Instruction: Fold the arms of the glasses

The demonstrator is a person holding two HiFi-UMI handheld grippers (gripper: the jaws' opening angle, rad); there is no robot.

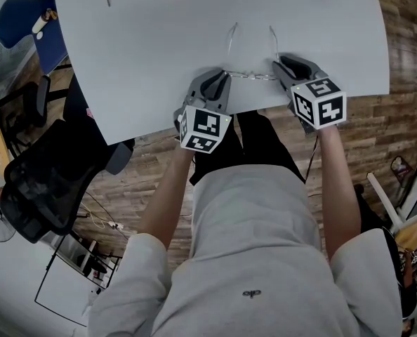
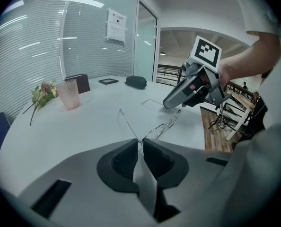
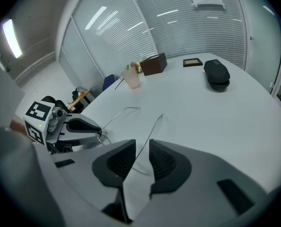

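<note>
Thin wire-framed glasses [image 1: 250, 74] lie near the front edge of the white table [image 1: 145, 55], both arms spread open and pointing away from me. My left gripper [image 1: 222, 76] is at the frame's left corner. In the left gripper view its jaws are nearly together, with the hinge of the glasses [image 2: 154, 132] pinched at the fingertips of that gripper [image 2: 139, 141]. My right gripper [image 1: 280, 63] is at the right corner. Its jaws [image 3: 142, 145] stand apart, and the right arm of the glasses [image 3: 152, 131] runs through the gap without touching either pad.
At the far side of the table stand a pink cup [image 3: 132, 78], a brown box [image 3: 153, 64], a small dark frame [image 3: 193, 61] and a black case [image 3: 217, 74]. Flowers [image 2: 42, 93] lie beside the cup. A black office chair [image 1: 40, 188] stands left of the table.
</note>
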